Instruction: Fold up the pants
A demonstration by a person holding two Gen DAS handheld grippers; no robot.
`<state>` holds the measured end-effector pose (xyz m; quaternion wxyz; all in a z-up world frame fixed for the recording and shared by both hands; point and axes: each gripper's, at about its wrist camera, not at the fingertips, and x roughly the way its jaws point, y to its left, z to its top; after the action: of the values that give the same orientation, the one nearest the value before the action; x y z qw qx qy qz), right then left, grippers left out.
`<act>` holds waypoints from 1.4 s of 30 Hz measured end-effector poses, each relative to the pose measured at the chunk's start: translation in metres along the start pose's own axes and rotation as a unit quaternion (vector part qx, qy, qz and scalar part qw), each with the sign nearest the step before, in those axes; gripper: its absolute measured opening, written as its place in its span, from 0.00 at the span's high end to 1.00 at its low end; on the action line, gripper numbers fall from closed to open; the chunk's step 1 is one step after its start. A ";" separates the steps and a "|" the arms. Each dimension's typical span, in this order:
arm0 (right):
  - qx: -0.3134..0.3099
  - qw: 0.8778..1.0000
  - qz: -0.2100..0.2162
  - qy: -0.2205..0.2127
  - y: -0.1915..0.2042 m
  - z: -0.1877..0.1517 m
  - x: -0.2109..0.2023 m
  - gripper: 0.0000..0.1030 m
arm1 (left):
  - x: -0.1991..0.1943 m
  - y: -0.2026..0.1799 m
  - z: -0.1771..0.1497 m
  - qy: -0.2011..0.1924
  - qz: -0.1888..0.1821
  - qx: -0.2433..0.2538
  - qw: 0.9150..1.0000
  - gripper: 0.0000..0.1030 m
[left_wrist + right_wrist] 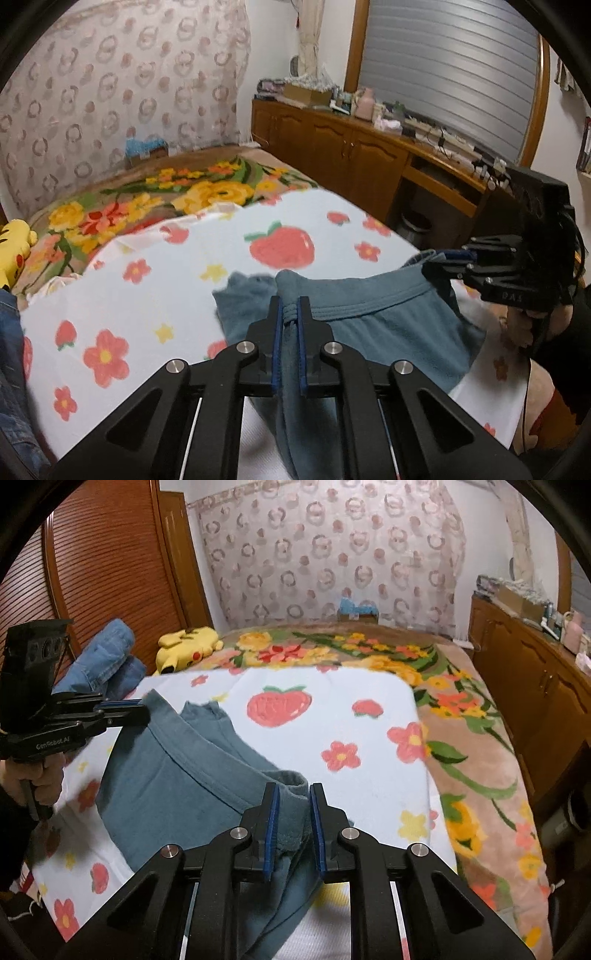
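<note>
**Both tongs held the waistband of the blue pants above the bed**

The left tongs [290, 306] were closed narrow on the bunched edge of the pants [388, 332], and the cloth hung down between the blue pads. The right tongs [291, 794] were also closed on the waistband, at its other end, but a little wider, with the thick hem between the pads. In the left view the right tongs [443, 264] came in from the right side and gripped the far corner of the cloth. In the right view the left tongs [125, 710] did the same from the left side.

The pants [177, 775] were stretched between the two tongs, lifted at the waistband, and the rest lay on a white sheet [332, 709] with strawberries and flowers. This sheet lay over a flowered blanket [480, 760] on the bed. A yellow plush toy [186, 648] lay near the head of the bed, beside folded jeans [107, 657]. A wooden cabinet [332, 147] stood along the wall.
</note>
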<state>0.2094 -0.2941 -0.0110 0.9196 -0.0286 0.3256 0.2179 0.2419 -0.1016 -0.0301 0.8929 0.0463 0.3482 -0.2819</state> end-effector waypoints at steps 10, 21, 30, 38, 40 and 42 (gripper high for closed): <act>-0.003 0.999 -0.041 0.026 0.008 0.004 0.020 0.78 | 0.038 0.006 -0.007 0.045 0.040 0.012 0.998 0.92; 0.031 0.998 -0.048 0.020 0.002 0.003 0.004 0.54 | 0.033 0.002 -0.009 0.052 0.056 0.019 0.997 0.83; 0.036 0.997 -0.055 0.033 0.005 -0.007 0.001 0.50 | 0.041 0.004 -0.016 0.073 0.052 0.015 0.996 0.28; 0.043 0.996 -0.059 0.047 0.002 -0.010 0.006 0.49 | 0.049 0.004 -0.023 0.092 0.045 0.014 0.995 0.22; 0.045 0.996 -0.059 0.051 0.001 -0.010 0.008 0.49 | 0.051 0.005 -0.024 0.093 0.043 0.010 0.995 0.22; 0.046 0.996 -0.058 0.054 0.000 -0.011 0.010 0.49 | 0.051 0.007 -0.025 0.094 0.036 0.005 0.995 0.22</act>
<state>0.2105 -0.2921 -0.0257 0.9121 -0.0169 0.3820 0.1476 0.2616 -0.1127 -0.0833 0.8654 0.0896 0.4277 -0.2452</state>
